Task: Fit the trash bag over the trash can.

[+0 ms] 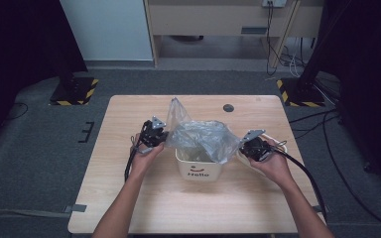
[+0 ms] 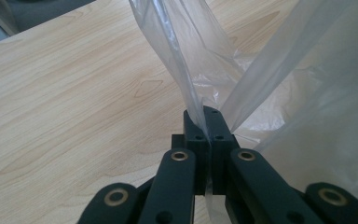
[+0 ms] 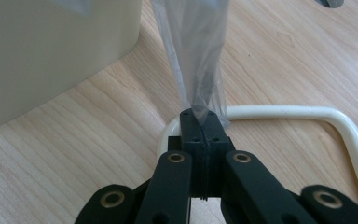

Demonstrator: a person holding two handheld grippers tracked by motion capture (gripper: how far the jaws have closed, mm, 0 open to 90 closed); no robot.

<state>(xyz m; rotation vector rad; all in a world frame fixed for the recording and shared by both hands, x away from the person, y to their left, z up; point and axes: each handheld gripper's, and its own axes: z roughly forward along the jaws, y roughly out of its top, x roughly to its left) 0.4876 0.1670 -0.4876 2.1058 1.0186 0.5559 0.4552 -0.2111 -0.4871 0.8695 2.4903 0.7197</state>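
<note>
A clear plastic bag (image 1: 198, 136) drapes over a small cream bin (image 1: 198, 168) marked "Hello" at the table's middle. My left gripper (image 1: 164, 137) sits at the bin's left side, shut on the bag's left edge; the film (image 2: 177, 51) runs up from between its closed jaws. My right gripper (image 1: 243, 147) is at the bin's right side, shut on the bag's right edge, whose film (image 3: 196, 56) rises in a tight strip from its jaws. The bin's cream wall (image 3: 42, 51) stands to the left in the right gripper view.
A cream loop-shaped ring (image 3: 307, 114) lies on the wooden table (image 1: 129, 148) under the right gripper, also seen at the ring (image 1: 282, 144). A dark round disc (image 1: 228, 107) sits near the table's far edge. Black stand bases (image 1: 74, 91) flank the table on the floor.
</note>
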